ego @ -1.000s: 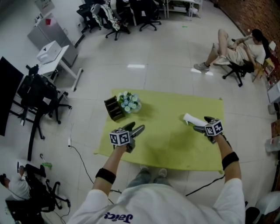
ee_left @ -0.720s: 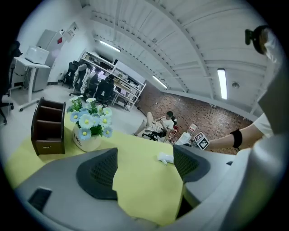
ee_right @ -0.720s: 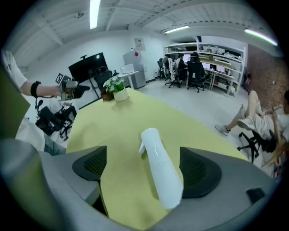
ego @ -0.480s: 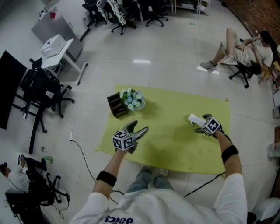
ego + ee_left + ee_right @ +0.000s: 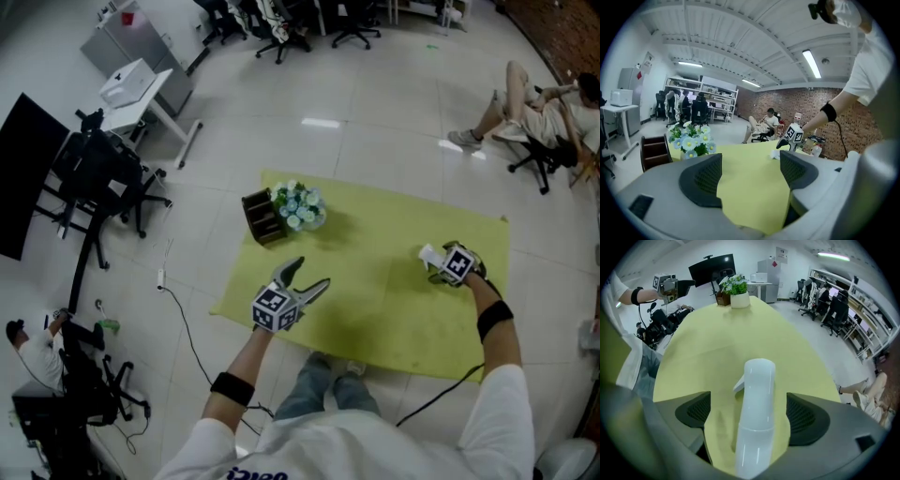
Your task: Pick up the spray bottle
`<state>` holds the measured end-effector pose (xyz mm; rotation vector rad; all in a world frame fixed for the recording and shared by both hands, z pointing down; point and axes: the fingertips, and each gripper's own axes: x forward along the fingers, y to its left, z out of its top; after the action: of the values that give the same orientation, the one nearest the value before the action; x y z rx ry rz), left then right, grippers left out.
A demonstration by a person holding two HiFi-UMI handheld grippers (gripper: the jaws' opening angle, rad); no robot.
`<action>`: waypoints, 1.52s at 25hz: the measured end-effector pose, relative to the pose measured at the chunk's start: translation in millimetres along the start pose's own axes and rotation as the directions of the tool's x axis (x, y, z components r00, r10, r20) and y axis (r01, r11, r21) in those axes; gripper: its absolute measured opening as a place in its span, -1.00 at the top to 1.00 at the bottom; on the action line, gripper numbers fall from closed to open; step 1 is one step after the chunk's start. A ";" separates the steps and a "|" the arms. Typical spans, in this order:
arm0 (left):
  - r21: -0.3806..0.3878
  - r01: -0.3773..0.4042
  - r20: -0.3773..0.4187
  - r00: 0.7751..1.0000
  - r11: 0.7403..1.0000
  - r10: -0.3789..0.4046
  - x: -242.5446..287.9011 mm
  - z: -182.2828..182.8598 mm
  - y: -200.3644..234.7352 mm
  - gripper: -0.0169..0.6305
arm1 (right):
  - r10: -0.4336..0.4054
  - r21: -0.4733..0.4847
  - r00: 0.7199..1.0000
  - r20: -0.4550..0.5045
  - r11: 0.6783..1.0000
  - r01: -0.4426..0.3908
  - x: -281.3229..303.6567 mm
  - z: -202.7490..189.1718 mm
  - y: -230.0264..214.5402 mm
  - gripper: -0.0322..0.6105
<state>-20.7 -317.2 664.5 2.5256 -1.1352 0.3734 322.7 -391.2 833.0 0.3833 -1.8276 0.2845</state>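
Observation:
The white spray bottle (image 5: pixel 754 418) lies on the yellow table (image 5: pixel 375 314) and reaches up between the two jaws of my right gripper (image 5: pixel 747 416). A gap shows on each side of it, so the jaws stand open around it without touching. In the head view only the bottle's head (image 5: pixel 428 254) shows, beyond the right gripper (image 5: pixel 437 268) at the table's right. My left gripper (image 5: pixel 307 278) hovers open over the table's left part, with nothing between its jaws (image 5: pixel 751 176).
A pot of pale blue and white flowers (image 5: pixel 300 208) and a dark wooden holder (image 5: pixel 265 216) stand at the table's far left corner. Office chairs (image 5: pixel 103 178) and a white desk (image 5: pixel 141 89) stand on the floor to the left. A person sits on a chair (image 5: pixel 534 108) at the far right.
The right gripper has moved forward over the bottle, which now lies between its jaws and is mostly hidden in the head view. The left gripper has stayed about where it was.

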 end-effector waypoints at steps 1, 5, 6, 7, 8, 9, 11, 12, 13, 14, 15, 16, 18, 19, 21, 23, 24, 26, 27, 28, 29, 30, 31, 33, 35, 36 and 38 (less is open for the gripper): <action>0.020 -0.007 0.002 1.000 1.000 0.007 -1.7 0.6 -1.5 -0.27 | 0.010 -0.017 1.000 0.005 1.000 -0.010 0.5 4.5 3.0 -0.71; 0.089 -0.031 0.031 0.999 0.996 0.028 -6.2 6.4 -6.6 -0.27 | 0.029 -0.041 0.999 -0.013 0.999 -0.029 10.6 8.1 6.9 -0.60; 0.105 -0.040 0.045 0.998 0.994 0.035 -7.5 8.0 -7.7 -0.27 | 0.027 -0.046 1.000 -0.011 0.999 -0.027 13.1 10.0 7.0 -0.60; 0.121 -0.049 0.060 0.997 0.991 0.041 -8.7 8.9 -8.4 -0.27 | 0.024 -0.054 1.000 -0.009 0.998 -0.024 15.5 12.2 7.1 -0.60; 0.131 -0.054 0.076 0.996 0.990 0.044 -9.6 9.7 -9.3 -0.27 | 0.022 -0.060 1.000 -0.014 0.998 -0.023 17.7 13.0 7.6 -0.60; 0.134 -0.057 0.091 0.995 0.989 0.045 -10.2 11.6 -10.6 -0.27 | 0.024 -0.058 0.999 -0.037 0.998 -0.026 18.9 10.1 8.8 -0.60; 0.130 -0.060 0.120 0.992 0.990 0.044 -11.5 19.3 -14.2 -0.27 | 0.026 -0.015 0.986 -0.163 0.999 -0.029 16.5 -12.7 12.4 -0.48; 0.130 -0.061 0.130 0.991 0.990 0.044 -12.1 21.9 -15.8 -0.28 | 0.025 0.005 0.974 -0.226 1.000 -0.025 15.0 -24.7 13.5 -0.44; 0.131 -0.062 0.135 0.990 0.989 0.044 -12.9 22.0 -16.3 -0.29 | 0.021 0.000 0.973 -0.231 1.000 -0.021 16.6 -24.8 13.6 -0.44; 0.132 -0.064 0.136 0.990 0.989 0.046 -13.7 20.5 -15.6 -0.31 | 0.013 -0.030 0.985 -0.175 0.999 -0.019 21.5 -12.3 12.6 -0.42; 0.134 -0.068 0.139 0.989 0.989 0.049 -14.6 18.7 -14.2 -0.31 | 0.006 -0.062 0.994 -0.111 0.998 -0.013 26.3 1.6 11.0 -0.34; 0.139 -0.073 0.148 0.988 0.988 0.052 -15.5 18.0 -12.5 -0.33 | -0.001 -0.083 0.997 -0.077 0.996 -0.005 28.9 9.4 9.5 -0.21; 0.157 -0.096 0.178 0.982 0.983 0.067 -18.6 20.9 -8.2 -0.37 | -0.003 -0.101 0.997 -0.077 0.995 -0.005 31.6 11.3 10.8 -0.17; 0.167 -0.112 0.193 0.978 0.980 0.079 -20.5 22.8 -6.0 -0.43 | 0.003 -0.104 0.995 -0.095 0.994 -0.012 33.1 7.8 13.2 -0.16; 0.182 -0.137 0.216 0.972 0.974 0.096 -22.7 26.4 -4.8 -0.48 | 0.008 -0.114 0.990 -0.138 0.993 -0.024 34.3 -3.3 17.9 -0.16; 0.190 -0.144 0.240 0.966 0.971 0.097 -25.1 34.0 -6.4 -0.48 | -0.029 -0.136 0.987 -0.159 0.991 0.007 28.9 -8.4 16.5 -0.15; 0.179 -0.145 0.251 0.963 0.973 0.097 -27.4 38.8 -6.4 -0.48 | -0.063 -0.149 0.987 -0.151 0.988 0.040 23.9 -4.9 13.4 -0.15; 0.155 -0.139 0.269 0.959 0.978 0.094 -31.3 46.6 -5.7 -0.49 | -0.106 -0.146 0.989 -0.105 0.985 0.090 17.2 7.4 10.3 -0.14; 0.147 -0.134 0.275 0.957 0.980 0.090 -32.2 49.6 -6.3 -0.52 | -0.115 -0.129 0.991 -0.071 0.986 0.106 14.9 13.6 10.4 -0.14; 0.136 -0.129 0.280 0.956 0.982 0.087 -32.8 52.9 -7.5 -0.52 | -0.128 -0.106 0.991 -0.035 0.987 0.124 10.8 19.8 10.1 -0.14; 0.128 -0.128 0.288 0.954 0.983 0.086 -33.1 56.3 -8.7 -0.52 | -0.143 -0.078 0.990 0.000 0.987 0.143 5.3 25.9 9.4 -0.13; 0.125 -0.128 0.296 0.951 0.984 0.087 -33.2 59.5 -9.6 -0.52 | -0.160 -0.046 0.987 0.032 0.986 0.161 -0.6 30.7 8.7 -0.13; 0.124 -0.131 0.301 0.949 0.984 0.089 -33.5 62.3 -10.1 -0.52 | -0.178 -0.010 0.982 0.058 0.984 0.179 -6.7 34.2 7.9 -0.13; 0.121 -0.142 0.309 0.946 0.982 0.099 -34.6 68.1 -9.0 -0.52 | -0.219 0.065 0.970 0.109 0.975 0.213 -21.1 41.5 6.1 -0.12; 0.113 -0.155 0.316 0.942 0.981 0.113 -36.8 74.0 -5.2 -0.52 | -0.271 0.146 0.946 0.176 0.958 0.247 -39.4 52.8 4.0 0.02; 0.111 -0.161 0.319 0.940 0.981 0.119 -38.2 76.6 -3.3 -0.52 | -0.292 0.185 0.934 0.208 0.949 0.255 -47.4 58.2 4.6 0.17; 0.110 -0.168 0.330 0.936 0.980 0.123 -41.3 82.1 -1.5 -0.52 | -0.319 0.231 0.915 0.248 0.936 0.264 -55.5 61.6 9.2 0.18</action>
<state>-38.3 -322.6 574.5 2.6987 -1.4704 0.0754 279.2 -400.0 762.4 0.8647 -1.9932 0.2057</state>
